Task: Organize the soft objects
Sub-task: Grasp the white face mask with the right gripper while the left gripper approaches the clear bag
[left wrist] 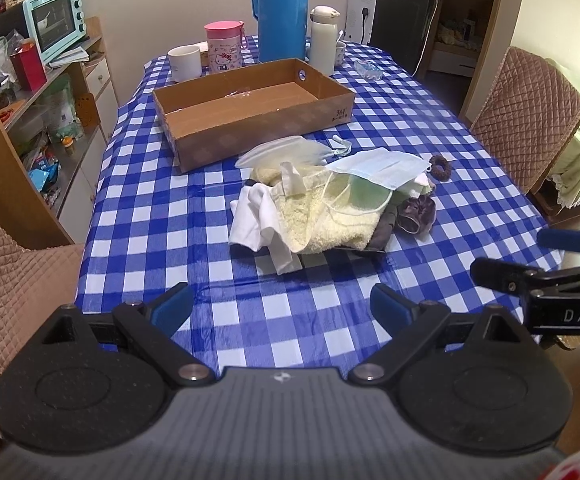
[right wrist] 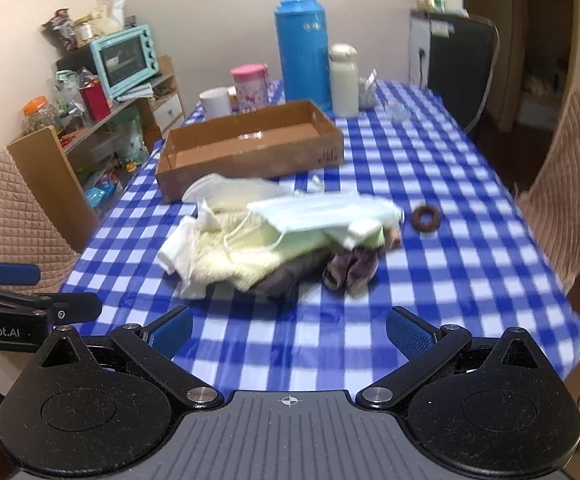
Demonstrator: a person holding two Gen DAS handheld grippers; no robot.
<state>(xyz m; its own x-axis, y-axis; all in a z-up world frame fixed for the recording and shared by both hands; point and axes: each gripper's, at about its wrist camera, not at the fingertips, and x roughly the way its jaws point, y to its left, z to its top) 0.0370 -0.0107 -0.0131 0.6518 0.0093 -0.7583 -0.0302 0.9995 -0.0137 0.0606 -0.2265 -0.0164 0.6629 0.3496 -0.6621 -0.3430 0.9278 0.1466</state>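
Both tongs hang over the near end of the table, short of the pile and touching nothing. The left gripper has its blue pads spread wide and empty; the right gripper is likewise released, its jaws apart with only checked cloth between them. They sit side by side, level with each other — probably a ready stance before the first pick.

The pile of soft things lies mid-table, just beyond both grippers: a blue mask draped on top, a yellow towel under it, a white cloth spilling off the pile's left side, dark purple fabric at its right. A brown scrunchie lies just right of the pile, apart from it.

Directly behind the pile stands the box, open and empty — likely where the pile is meant to go, being so close. Since the mask lies loose on top, it looks the easiest first grab.
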